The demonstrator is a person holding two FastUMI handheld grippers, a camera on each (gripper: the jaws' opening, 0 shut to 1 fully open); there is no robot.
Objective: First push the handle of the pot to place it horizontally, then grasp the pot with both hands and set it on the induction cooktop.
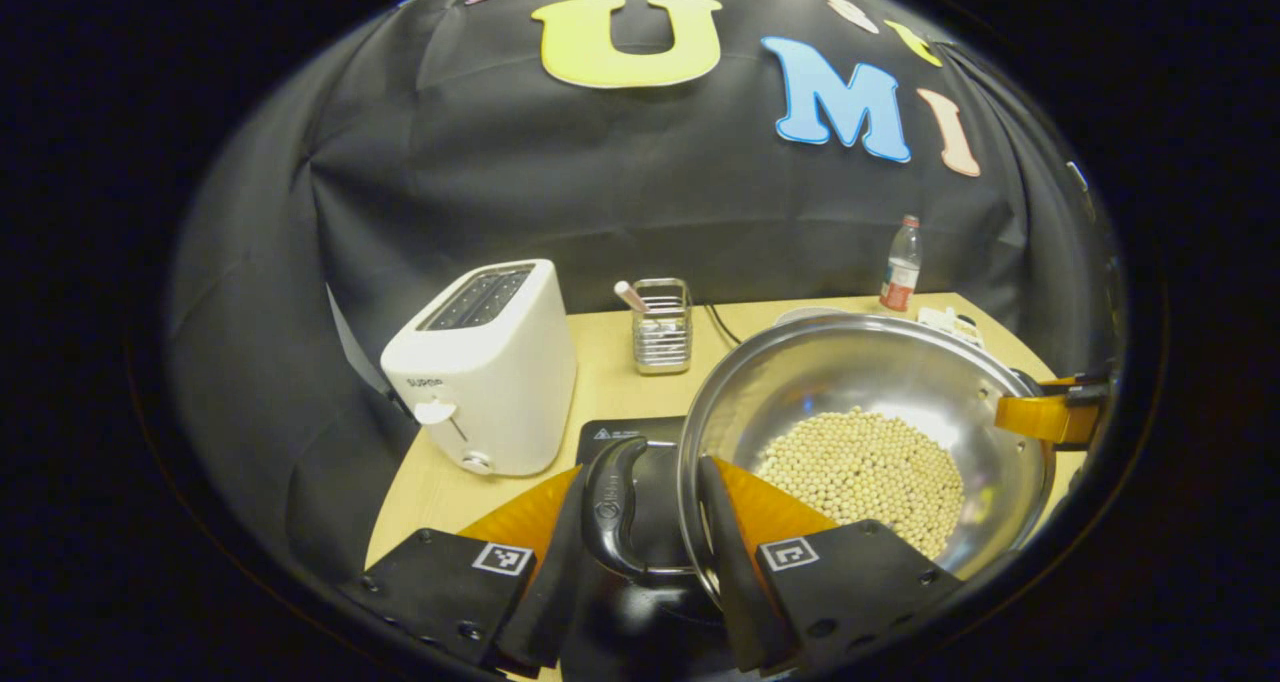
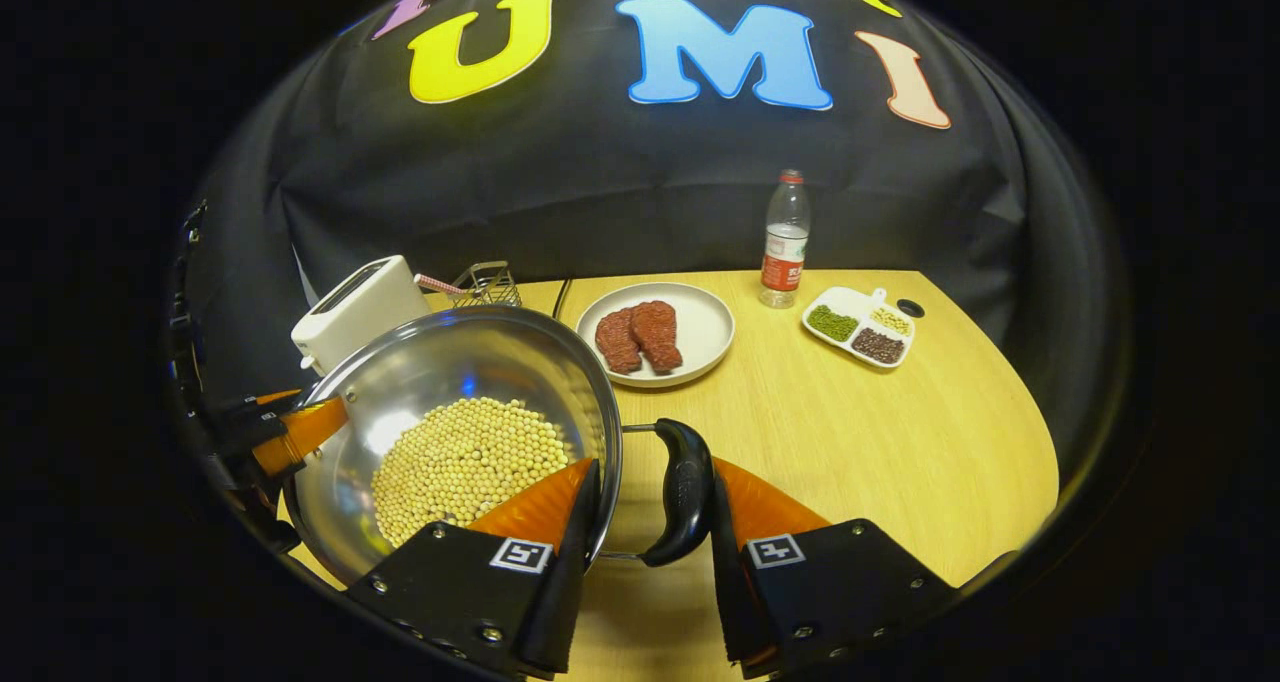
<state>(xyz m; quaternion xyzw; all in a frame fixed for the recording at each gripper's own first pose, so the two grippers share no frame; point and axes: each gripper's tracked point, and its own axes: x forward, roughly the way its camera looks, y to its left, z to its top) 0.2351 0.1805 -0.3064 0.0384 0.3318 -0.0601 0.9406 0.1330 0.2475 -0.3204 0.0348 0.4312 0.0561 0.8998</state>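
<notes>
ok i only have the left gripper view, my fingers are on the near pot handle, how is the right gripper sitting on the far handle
observer: the right gripper has one finger inside the rim of the pot and the other outside the black handle. Both look pressed on.
operator: whats behind the pot, cant see past it
observer: a white plate with two pieces of red meat.
operator: anything else over that side
observer: a divided dish with green, pale and dark fillings in separate compartments, next to the bottle.
</notes>
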